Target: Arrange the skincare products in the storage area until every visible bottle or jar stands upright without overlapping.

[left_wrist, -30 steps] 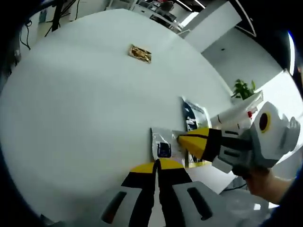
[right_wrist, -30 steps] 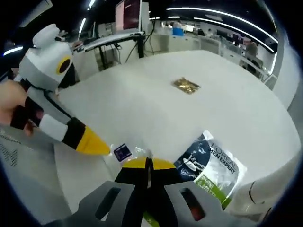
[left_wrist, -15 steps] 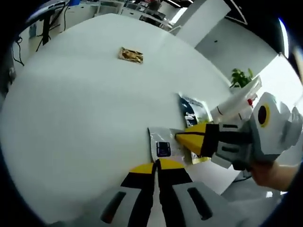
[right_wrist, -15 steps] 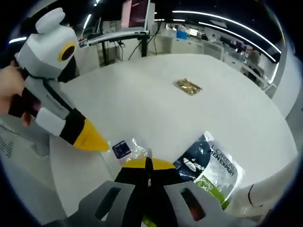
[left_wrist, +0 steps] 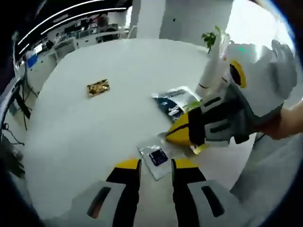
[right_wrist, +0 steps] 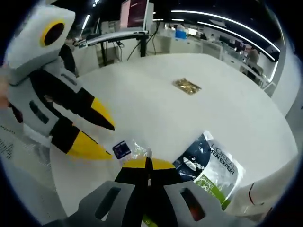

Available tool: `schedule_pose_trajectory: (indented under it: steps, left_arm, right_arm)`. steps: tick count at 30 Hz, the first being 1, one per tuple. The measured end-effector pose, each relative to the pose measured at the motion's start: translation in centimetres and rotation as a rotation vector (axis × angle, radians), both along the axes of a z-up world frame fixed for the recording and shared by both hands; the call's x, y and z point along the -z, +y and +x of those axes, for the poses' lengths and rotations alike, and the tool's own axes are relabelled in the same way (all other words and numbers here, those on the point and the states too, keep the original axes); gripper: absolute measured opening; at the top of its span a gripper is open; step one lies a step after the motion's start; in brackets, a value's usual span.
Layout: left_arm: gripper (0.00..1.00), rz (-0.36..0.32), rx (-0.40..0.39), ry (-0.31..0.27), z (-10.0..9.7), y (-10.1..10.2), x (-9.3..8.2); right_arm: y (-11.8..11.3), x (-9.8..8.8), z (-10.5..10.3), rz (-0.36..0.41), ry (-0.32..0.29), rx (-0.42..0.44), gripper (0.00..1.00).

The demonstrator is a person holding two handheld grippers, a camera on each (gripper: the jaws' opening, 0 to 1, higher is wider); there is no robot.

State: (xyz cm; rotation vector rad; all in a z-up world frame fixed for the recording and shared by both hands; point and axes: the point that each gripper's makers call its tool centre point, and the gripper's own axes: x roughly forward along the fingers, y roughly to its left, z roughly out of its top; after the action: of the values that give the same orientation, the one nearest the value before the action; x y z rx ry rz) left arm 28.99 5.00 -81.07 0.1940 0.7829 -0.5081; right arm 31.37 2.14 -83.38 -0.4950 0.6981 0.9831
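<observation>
On the round white table nothing stands upright yet, and no bottle or jar can be made out; what lies there is flat packaging. So the arranging looks barely begun, if these sachets are the products meant.

Going left to right in the left gripper view, a small gold foil packet lies alone well away from the rest. Nearer the table's edge lies a small clear plastic sachet with a dark blue label, flat on the surface. Just beyond it is a larger dark blue and green L'Oréal sachet, also flat; the clear sachet's far edge seems to reach under or against it, though the gripper hides the join. A potted green plant stands past the far rim.

The left gripper is released, its yellow-tipped jaws parted to either side of the clear sachet's near corner, holding nothing; whether they touch the film cannot be told. In the right gripper view it enters from the left with the same spread.

The right gripper is clenched, jaws pressed together with no gap, apparently pinching the edge of the clear sachet where it meets the larger one; the actual contact is hidden beneath the tips. In the left gripper view its yellow tip sits on that same spot.
</observation>
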Motion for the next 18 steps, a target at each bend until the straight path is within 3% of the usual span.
schedule_pose_trajectory:
  steps: [2,10,18]
  left_arm:
    - [0.33,0.010,0.049,-0.013,0.0,-0.8,0.1]
    - [0.35,0.080,0.103,-0.022,0.4,-0.5,1.9]
    - [0.35,0.060,0.097,-0.015,0.4,-0.4,2.0]
  right_arm:
    - [0.0,0.0,0.0,0.000,0.004,0.002,0.01]
    - [0.0,0.0,-0.1,0.002,0.006,0.004,0.01]
    - [0.0,-0.1,-0.2,-0.004,0.006,0.002,0.01]
